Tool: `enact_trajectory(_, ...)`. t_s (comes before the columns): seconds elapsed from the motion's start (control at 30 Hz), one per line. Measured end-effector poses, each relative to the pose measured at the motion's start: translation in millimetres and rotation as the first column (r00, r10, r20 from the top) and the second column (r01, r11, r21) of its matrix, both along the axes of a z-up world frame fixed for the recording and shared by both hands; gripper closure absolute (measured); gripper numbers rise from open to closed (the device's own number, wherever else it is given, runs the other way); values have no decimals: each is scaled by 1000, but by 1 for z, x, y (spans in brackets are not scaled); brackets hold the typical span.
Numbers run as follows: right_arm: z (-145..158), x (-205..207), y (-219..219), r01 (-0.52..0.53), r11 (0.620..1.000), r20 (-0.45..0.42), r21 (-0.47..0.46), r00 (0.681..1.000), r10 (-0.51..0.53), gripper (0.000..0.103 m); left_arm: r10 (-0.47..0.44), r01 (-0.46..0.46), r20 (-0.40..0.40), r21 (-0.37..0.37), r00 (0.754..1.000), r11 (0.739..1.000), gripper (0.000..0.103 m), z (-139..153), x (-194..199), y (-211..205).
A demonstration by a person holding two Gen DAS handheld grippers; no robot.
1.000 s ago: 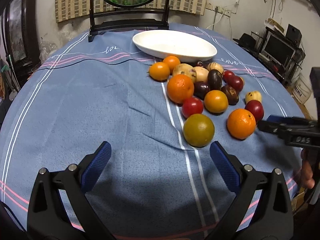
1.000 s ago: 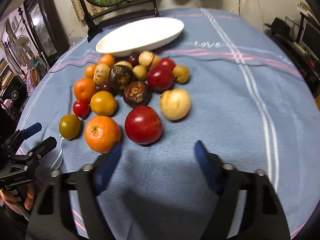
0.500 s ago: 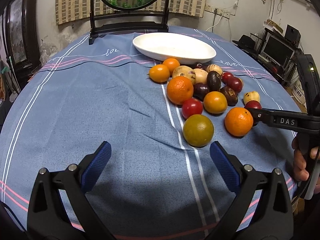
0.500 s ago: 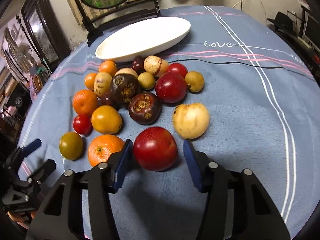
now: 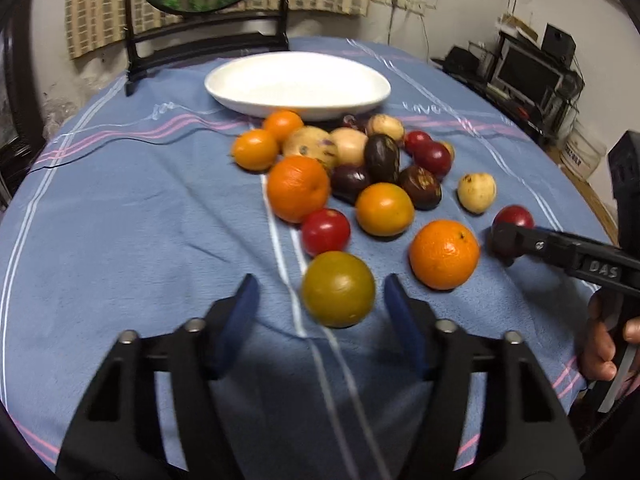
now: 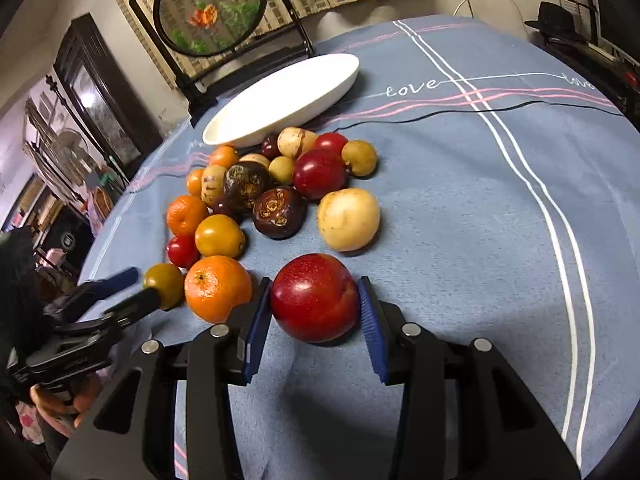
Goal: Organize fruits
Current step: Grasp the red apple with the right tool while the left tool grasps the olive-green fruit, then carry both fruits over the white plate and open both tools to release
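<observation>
A pile of several fruits lies on the blue cloth in front of a white oval dish (image 5: 298, 82) (image 6: 280, 98). My right gripper (image 6: 316, 310) is shut on a large red plum (image 6: 315, 302), with both blue pads against its sides; the plum rests on the cloth. The plum also shows in the left wrist view (image 5: 513, 218). My left gripper (image 5: 320, 304) is open around a green-yellow round fruit (image 5: 338, 288) (image 6: 164, 284), pads a little apart from it. An orange (image 5: 444, 253) (image 6: 218, 288) lies between the two fruits.
The pile holds oranges (image 5: 298, 188), red plums (image 5: 326, 230), dark purple fruits (image 6: 278, 212) and pale yellow fruits (image 6: 348, 220). A framed round goldfish screen (image 6: 210, 6) stands behind the dish. A black cable (image 6: 480, 106) runs across the cloth. Shelves with electronics (image 5: 532, 68) stand at the right.
My right gripper has closed its pads onto the red plum. My left gripper has moved forward so its open fingers flank the green-yellow fruit.
</observation>
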State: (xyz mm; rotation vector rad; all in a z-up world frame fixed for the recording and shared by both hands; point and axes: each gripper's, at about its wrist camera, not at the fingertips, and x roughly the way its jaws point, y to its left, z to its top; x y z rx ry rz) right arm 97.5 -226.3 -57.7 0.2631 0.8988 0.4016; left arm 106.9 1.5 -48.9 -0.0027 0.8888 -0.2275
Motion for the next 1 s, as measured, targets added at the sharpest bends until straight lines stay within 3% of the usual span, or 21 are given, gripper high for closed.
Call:
enact_trajectory(0.1,0,0,-2,4,1000,3,10,1000,-4,60,2,-2,-15,14,1000,1000,42,-3,3,-4)
enact_trajectory(0.43,0,0,-5,1,999,8,43,1000,-2,60,-18,18,-37,17,999,1000,56,-6,0,-7)
enact_trajectory(0.57,-1,1,-6,0,998,4,56,1000,0,60,-23,23,-36,-1,999,1000,63,-5,1,-6)
enact_trajectory(0.73,0,1,-6,-3,999,5,53,1000,3,60,-26,24,-48,-28,999,999,65,-2,3,-2)
enact_trajectory(0.87,6,3,-5,-10,999,4,51,1000,10,60,-53,51,-24,-64,998,997,65,18,7,6)
enact_trajectory(1.0,33,21,-1,-57,996,43,72,998,54,60,-99,101,33,-59,995,993,64,52,28,9)
